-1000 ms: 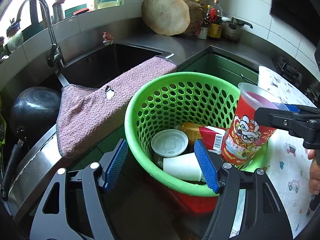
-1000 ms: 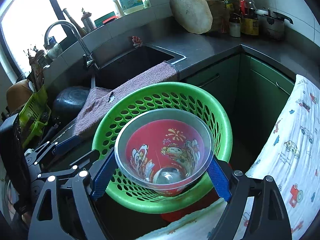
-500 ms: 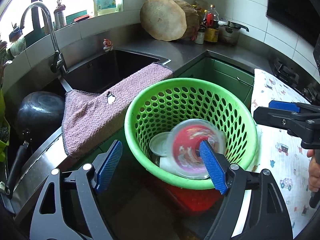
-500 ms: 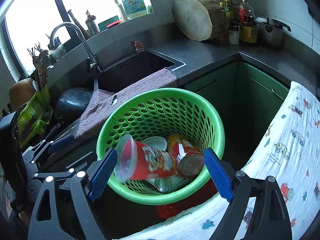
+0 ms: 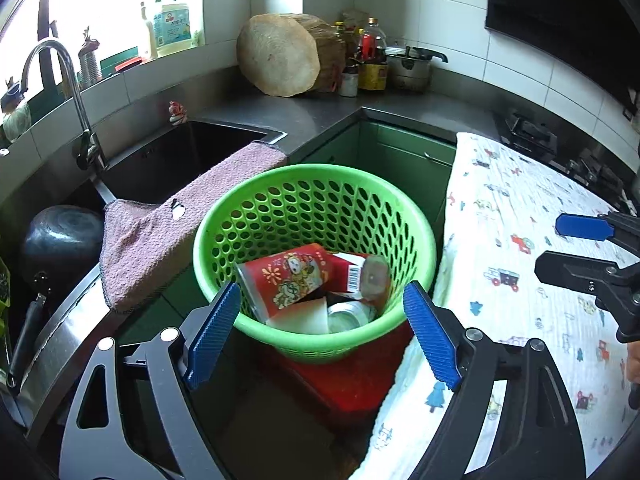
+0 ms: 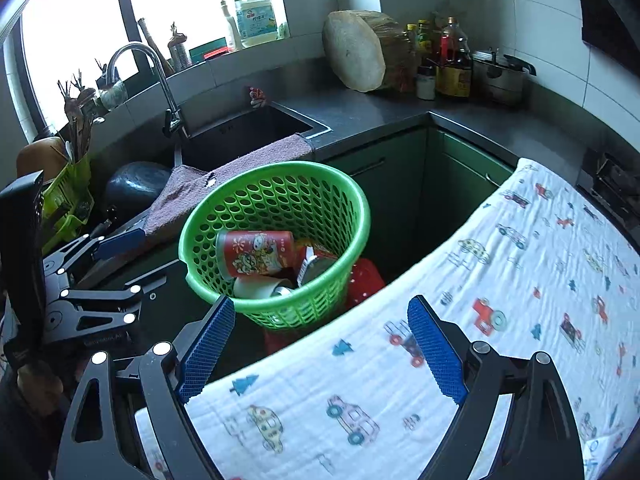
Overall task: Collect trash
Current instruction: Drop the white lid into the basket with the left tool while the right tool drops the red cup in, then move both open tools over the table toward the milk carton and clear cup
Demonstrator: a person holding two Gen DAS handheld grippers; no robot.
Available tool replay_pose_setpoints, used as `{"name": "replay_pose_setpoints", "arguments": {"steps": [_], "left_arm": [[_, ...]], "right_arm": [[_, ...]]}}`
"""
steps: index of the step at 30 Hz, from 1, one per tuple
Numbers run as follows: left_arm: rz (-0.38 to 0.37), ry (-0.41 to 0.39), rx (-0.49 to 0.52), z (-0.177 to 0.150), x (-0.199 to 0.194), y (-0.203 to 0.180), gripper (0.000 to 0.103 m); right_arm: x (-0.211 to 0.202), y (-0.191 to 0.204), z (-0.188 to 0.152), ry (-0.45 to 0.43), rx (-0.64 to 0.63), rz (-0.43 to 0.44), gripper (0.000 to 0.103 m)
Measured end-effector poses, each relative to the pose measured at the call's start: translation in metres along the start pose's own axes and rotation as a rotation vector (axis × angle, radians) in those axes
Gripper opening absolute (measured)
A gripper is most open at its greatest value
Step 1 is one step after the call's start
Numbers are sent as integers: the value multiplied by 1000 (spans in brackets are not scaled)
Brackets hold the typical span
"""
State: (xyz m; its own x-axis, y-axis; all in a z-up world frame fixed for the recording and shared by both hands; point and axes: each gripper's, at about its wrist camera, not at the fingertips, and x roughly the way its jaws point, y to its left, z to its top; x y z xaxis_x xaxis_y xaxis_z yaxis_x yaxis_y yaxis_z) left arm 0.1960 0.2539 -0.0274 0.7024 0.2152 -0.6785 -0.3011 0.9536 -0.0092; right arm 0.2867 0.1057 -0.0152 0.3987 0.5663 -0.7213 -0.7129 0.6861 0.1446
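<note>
While both tongs (image 5: 322,334) (image 6: 322,354) gape empty, only the right view shows the utensil rack (image 6: 66,204).

Lit by daylight from the window (image 6: 72,12), blown out to white glare; strongly bent by fisheye, dark vignette at corners; sharp throughout, dim under the counter (image 5: 320,112).

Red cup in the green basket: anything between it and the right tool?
Only the basket's own wall. The red cup lies on its side inside the green basket; the right tool is outside, over the printed cloth, open and empty.
</note>
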Motion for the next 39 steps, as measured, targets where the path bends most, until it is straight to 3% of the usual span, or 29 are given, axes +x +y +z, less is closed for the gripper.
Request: {"name": "replay_pose_setpoints", "arguments": {"steps": [7, 19, 27, 31, 39], "left_arm": [[-88, -9, 50, -17, -18, -48, 86], [-234, 17, 141, -41, -36, -137, 88], [-289, 35, 169, -44, -41, -182, 89], [-314, 55, 164, -44, -39, -202, 89], [-348, 91, 197, -40, -34, -257, 90]], "right_arm": [[-63, -41, -57, -21, 78, -64, 85], [-173, -140, -167, -4, 188, -321, 85], [-218, -218, -213, 37, 268, -454, 85], [-223, -252, -223, 57, 315, -469, 84], [-203, -290, -233, 100, 347, -409, 81]]}}
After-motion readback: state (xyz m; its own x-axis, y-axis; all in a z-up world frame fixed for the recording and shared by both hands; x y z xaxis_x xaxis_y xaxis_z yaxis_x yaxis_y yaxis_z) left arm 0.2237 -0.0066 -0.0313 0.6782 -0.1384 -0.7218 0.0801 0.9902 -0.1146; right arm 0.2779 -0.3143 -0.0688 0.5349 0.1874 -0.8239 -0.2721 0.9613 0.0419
